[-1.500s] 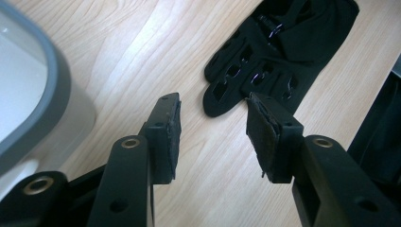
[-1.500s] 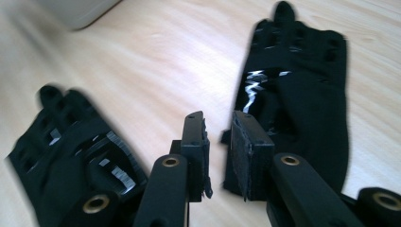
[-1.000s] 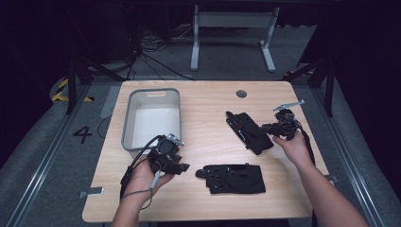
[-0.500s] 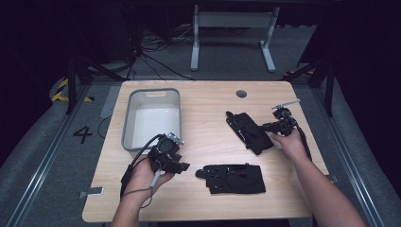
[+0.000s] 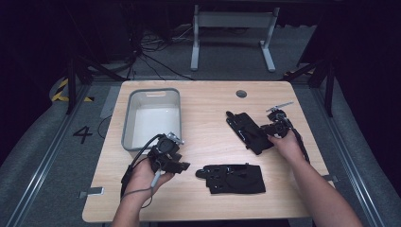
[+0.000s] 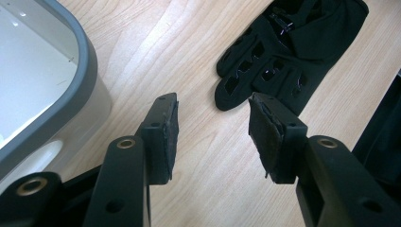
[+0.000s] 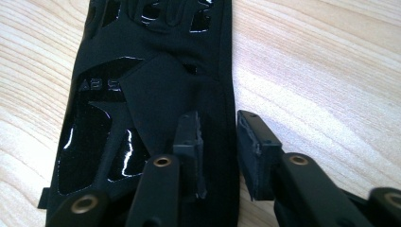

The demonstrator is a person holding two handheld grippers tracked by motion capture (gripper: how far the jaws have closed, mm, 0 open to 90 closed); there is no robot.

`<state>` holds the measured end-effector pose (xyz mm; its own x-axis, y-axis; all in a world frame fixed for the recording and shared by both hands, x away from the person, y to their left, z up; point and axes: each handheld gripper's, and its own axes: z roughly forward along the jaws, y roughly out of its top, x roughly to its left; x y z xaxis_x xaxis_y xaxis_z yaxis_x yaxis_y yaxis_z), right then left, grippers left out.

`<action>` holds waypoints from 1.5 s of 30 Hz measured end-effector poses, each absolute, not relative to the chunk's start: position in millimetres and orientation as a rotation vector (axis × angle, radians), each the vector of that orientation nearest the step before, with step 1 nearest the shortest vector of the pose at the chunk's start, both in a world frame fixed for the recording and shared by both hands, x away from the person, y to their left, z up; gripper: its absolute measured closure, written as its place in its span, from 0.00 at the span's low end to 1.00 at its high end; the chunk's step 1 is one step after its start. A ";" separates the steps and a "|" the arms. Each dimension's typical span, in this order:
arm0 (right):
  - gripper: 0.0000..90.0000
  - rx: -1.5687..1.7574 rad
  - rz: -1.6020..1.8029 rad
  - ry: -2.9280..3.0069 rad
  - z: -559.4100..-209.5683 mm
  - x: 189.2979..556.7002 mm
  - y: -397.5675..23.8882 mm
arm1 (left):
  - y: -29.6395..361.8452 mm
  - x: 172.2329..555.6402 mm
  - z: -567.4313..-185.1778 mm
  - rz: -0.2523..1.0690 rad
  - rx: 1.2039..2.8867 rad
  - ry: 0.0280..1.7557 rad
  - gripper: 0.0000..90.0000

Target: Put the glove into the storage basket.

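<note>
Two black gloves lie on the wooden table (image 5: 208,104). One glove (image 5: 248,131) lies slanted at the right, the other glove (image 5: 234,178) lies flat near the front. My right gripper (image 5: 273,128) sits low at the slanted glove's near end. Its jaws have just been closing. In the right gripper view that gripper (image 7: 220,137) straddles the glove's (image 7: 156,85) edge, one jaw over the fabric and one over bare wood, with a gap still showing. My left gripper (image 5: 182,166) is open and empty, and its jaws (image 6: 213,127) point at the front glove's (image 6: 293,47) fingertips.
A grey-rimmed white bin (image 5: 152,93) stands at the table's left, close beside my left gripper, and its rim (image 6: 80,80) shows in the left gripper view. A round cable hole (image 5: 241,93) sits near the far edge. Dark floor and a stand lie beyond the table.
My right gripper has sunk a little and edged toward the slanted glove. The left hand and both gloves have stayed put.
</note>
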<state>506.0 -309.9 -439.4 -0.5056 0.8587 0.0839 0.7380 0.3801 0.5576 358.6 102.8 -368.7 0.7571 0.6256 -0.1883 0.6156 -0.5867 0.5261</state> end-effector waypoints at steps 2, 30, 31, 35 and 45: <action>0.85 1.432 0.805 2.423 -439.4 505.5 -308.2 | 103.1 358.6 -368.5 0.023 2.371 0.930 0.59; 0.95 1.174 0.938 2.373 -375.1 463.5 -297.1 | 96.7 361.5 -368.3 0.015 2.382 0.908 0.60; 0.95 1.174 0.938 2.373 -375.1 463.5 -297.1 | 95.9 361.8 -368.4 0.013 2.380 0.908 0.60; 0.95 1.124 0.944 2.378 -364.6 451.3 -295.6 | 92.2 363.9 -368.1 0.013 2.386 0.895 0.60; 0.95 0.992 0.977 2.409 -345.9 412.6 -286.6 | 81.8 368.6 -367.4 -0.008 2.386 0.856 0.59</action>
